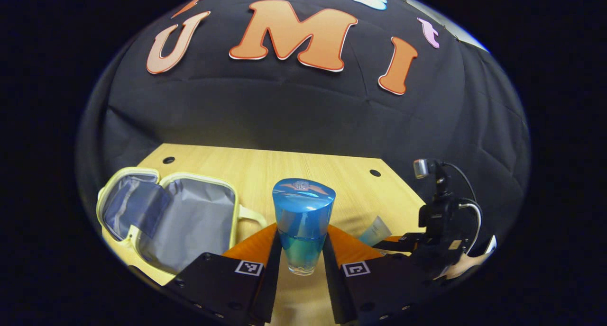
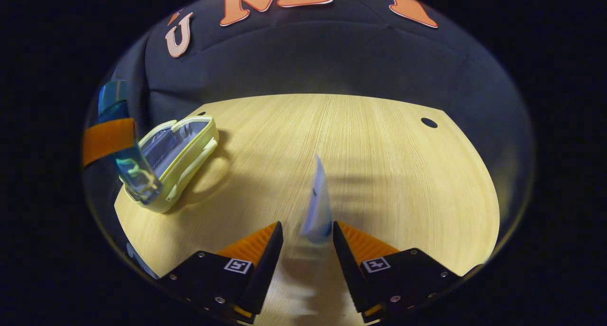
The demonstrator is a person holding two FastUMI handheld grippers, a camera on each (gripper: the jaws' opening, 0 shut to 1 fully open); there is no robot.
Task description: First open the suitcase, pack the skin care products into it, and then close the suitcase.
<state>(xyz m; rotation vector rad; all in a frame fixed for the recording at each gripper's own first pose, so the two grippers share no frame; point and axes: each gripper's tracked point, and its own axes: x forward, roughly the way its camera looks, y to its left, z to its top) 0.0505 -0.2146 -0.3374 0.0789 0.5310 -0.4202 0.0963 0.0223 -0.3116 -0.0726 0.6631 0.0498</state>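
a: suitcase (image 1: 170, 221) lies open on the tabletop (image 1: 294, 167), lining up, lid folded back. where's the blue bottle (image 1: 303, 221) relative to it?
b: just beside the suitcase, on its handle side. the left gripper (image 1: 301, 250) has its jaws pinching the bottle, upright, cap on top, and in the right gripper view the bottle (image 2: 128, 160) hangs right at the suitcase rim (image 2: 189, 127).
a: so which hand is nearer?
b: the left, by far. my guess is a short sideways carry, then lower the bottle in.
a: and the right gripper (image 2: 308, 243)?
b: well away from the suitcase. its jaws are spread around a pale tube (image 2: 318, 207), long axis pointing away from them; blurred, so i can't tell if they touch it.
a: what differs between views?
b: the left gripper view shows the suitcase lining fully and the right gripper (image 1: 403, 244) from afar; the right gripper view shows the gap between tube and suitcase.
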